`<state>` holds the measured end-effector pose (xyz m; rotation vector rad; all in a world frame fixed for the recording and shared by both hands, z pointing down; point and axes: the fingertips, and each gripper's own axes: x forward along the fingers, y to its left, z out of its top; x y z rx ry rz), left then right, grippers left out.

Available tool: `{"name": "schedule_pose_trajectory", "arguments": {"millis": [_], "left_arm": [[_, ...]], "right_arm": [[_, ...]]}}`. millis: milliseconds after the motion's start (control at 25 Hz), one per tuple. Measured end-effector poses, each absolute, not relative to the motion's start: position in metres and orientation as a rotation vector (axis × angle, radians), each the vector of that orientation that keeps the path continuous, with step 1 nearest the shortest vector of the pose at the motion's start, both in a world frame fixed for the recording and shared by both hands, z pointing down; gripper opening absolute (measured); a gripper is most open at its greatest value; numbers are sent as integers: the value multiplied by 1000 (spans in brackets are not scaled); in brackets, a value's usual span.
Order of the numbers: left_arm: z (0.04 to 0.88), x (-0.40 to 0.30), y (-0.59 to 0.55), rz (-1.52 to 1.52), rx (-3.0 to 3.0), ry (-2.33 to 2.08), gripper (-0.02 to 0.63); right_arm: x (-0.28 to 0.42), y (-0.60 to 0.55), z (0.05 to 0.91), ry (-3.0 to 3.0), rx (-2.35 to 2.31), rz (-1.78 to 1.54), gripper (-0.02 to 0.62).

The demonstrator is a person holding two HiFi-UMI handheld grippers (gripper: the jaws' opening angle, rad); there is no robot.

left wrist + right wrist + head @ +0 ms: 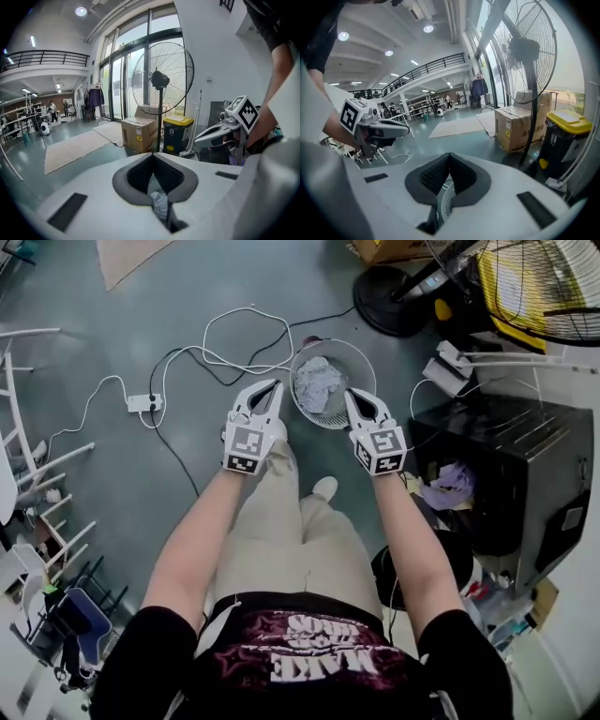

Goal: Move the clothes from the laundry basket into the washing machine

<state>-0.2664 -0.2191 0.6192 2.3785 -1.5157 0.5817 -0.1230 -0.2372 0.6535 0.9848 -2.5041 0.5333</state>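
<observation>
Head view: left claw (273,387), right claw (352,396), both closed; one basket (363,359).

- In your right gripper view, the round white mesh laundry basket (446,206) shows only as a sliver.
- The tall black pedestal fan (553,296) is cut off by your head view's top edge.
- Distant people (52,108) are too small to tell.

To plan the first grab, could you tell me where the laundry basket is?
In the head view, the laundry basket stands on the floor between the tips of the left gripper and right gripper, near the fan's base.
</observation>
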Motion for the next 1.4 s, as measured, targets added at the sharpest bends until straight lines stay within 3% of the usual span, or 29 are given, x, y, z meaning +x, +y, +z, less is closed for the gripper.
{"name": "schedule_pose_trajectory", "arguments": {"millis": [1400], "left_arm": [[811,-311,-266,603,2284,-1409,5]], "right_arm": [[-186,-273,928,-2243,752,670,6]]}}
